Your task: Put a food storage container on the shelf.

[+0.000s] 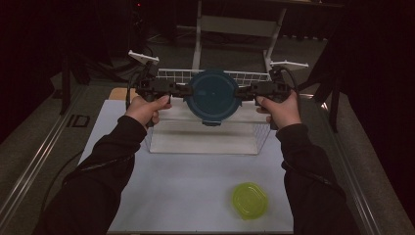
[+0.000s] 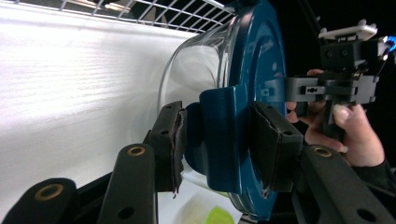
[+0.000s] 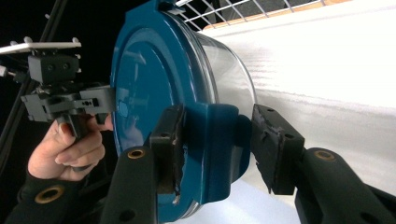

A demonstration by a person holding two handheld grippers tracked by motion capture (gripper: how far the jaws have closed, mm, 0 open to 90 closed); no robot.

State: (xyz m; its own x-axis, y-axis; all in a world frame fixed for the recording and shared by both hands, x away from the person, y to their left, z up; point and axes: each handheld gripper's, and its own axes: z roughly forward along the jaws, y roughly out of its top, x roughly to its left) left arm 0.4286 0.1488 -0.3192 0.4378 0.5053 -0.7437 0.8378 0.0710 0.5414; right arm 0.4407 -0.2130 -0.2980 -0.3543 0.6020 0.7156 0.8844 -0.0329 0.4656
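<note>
From where I stand, the person has a round glass container [image 1: 211,98] with a dark blue lid [image 1: 210,95] lifted off the white table [image 1: 186,196], held between the two tools above the wire basket [image 1: 205,132]. The left gripper [image 1: 180,90] grips the latch tab on the lid's left edge, and the right gripper [image 1: 243,91] grips the tab on the opposite edge, so the line between the two clasps runs straight across the table from left to right.

In the high view the lid's flat face is turned toward the camera, which puts the container's axis running from lid to base, away from the person, with the glass body behind the lid.

The left gripper view shows its pads [image 2: 170,142] clenched on a blue latch flap [image 2: 219,140], with the clear glass bowl [image 2: 196,70] bulging off to one side of the lid and the person's right hand [image 2: 348,128] beyond it. The right gripper view shows the same from the other side: both jaws pressed against the other tab [image 3: 215,149], and the person's left hand [image 3: 65,149] on the far tool.

A small yellow-green lid [image 1: 250,200] lies flat on the table near the right sleeve, well apart from the basket.
</note>
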